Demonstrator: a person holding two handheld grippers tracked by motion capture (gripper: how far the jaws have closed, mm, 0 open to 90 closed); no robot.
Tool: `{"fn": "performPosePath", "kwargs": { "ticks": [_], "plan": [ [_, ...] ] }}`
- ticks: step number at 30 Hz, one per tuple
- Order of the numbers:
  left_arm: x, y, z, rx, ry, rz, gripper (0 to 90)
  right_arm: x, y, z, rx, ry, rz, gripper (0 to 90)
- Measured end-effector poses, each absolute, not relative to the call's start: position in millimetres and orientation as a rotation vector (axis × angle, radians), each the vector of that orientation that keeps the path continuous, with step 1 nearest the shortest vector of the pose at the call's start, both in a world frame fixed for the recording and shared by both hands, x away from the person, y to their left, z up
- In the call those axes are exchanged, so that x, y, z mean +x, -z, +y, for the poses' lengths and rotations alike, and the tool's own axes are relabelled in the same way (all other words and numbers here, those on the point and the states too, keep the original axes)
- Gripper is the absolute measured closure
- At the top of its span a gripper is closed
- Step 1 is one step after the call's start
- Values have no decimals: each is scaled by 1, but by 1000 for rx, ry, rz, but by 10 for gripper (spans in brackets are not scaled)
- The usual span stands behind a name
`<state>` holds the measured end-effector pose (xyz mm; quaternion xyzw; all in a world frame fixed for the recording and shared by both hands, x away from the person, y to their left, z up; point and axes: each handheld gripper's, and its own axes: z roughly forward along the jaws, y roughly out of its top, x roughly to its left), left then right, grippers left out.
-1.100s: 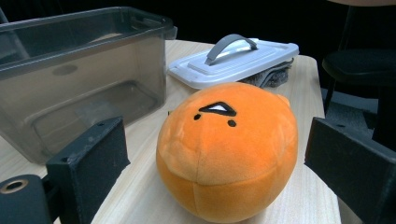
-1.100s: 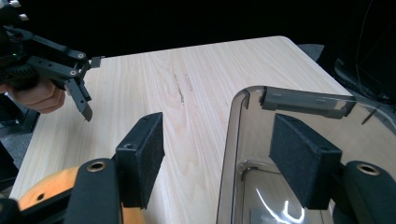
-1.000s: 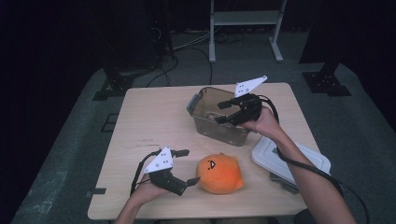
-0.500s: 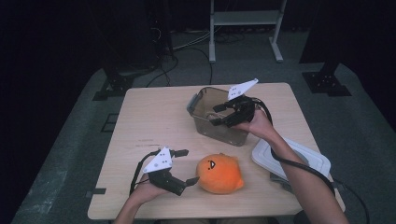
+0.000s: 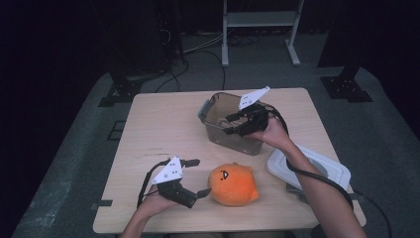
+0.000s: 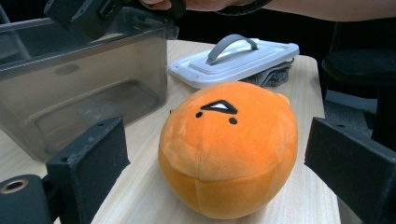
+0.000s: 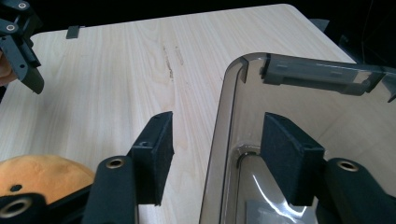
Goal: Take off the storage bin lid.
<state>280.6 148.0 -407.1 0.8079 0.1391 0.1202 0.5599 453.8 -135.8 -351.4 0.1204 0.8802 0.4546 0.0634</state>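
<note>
An orange plush ball with a small face [image 5: 233, 184] lies on the wooden table near its front edge. My left gripper [image 5: 200, 177] is open just left of the plush [image 6: 229, 149], one jaw on each side of it, apart from it. A clear grey plastic container [image 5: 233, 141] stands at the middle right. My right gripper [image 5: 228, 125] straddles its side wall [image 7: 224, 116], one pad outside and one inside. Its jaws have just been closing, and gaps still show on both sides of the wall.
A white lid with a grey handle [image 5: 309, 168] lies on a dark cloth at the table's right front corner [image 6: 233, 56]. The person's right forearm passes over it. Bare tabletop [image 5: 158, 124] spreads to the left of the container.
My right gripper has sunk a little and shifted left over the container's wall, and its jaws have narrowed. The left gripper and the plush have not moved.
</note>
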Motion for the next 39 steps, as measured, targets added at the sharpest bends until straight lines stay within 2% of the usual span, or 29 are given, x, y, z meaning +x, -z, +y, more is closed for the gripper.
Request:
{"fn": "performPosePath", "kwargs": {
  "ticks": [16, 32, 39],
  "plan": [
    [279, 406, 149, 1900, -285, 328, 48, 445, 357, -139, 377, -1316, 2664, 481],
    [279, 406, 150, 1899, -289, 330, 48, 448, 363, -138, 375, -1243, 2700, 713],
    [279, 406, 150, 1899, -288, 332, 48, 448, 363, -140, 378, -1248, 2705, 767]
  ]
}}
